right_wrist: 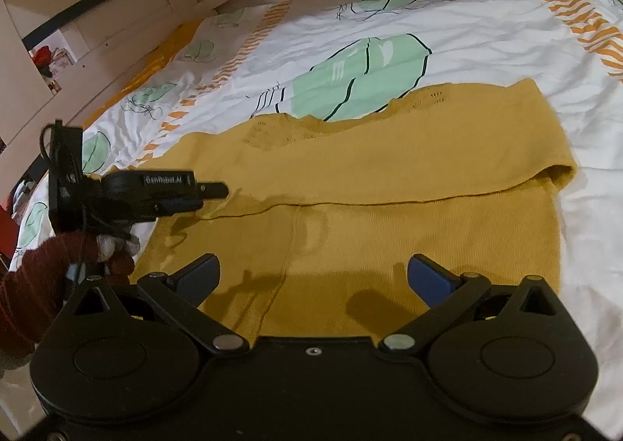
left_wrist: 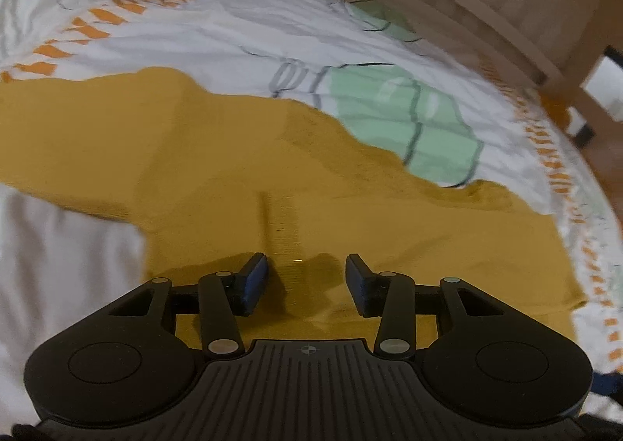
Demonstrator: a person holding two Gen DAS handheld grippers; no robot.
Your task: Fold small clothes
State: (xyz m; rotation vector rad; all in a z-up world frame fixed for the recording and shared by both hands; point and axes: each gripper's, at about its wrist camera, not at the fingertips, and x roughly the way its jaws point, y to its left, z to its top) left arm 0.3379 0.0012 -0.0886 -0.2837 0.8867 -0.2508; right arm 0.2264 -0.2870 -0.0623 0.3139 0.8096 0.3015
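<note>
Mustard garment (right_wrist: pixel 389 176) on bedspread (right_wrist: pixel 486 32), top folded over: left gripper (left_wrist: pixel 307 281) and right gripper (right_wrist: pixel 313 277), both empty (jaws apart), should pinch its near hem evenly.

Right tongs (right_wrist: pixel 313 277): at 6 o'clock, blue pads spread wide, nothing between them, hovering over mustard-yellow knit garment (right_wrist: pixel 389 176). Garment: centre, far portion folded toward the near portion, lying on a leaf-print bedspread (right_wrist: pixel 486 36). Left tongs (right_wrist: pixel 218 190): at 9 o'clock, tips at the garment's fold edge, held by a maroon-sleeved hand (right_wrist: pixel 109 246).
</note>
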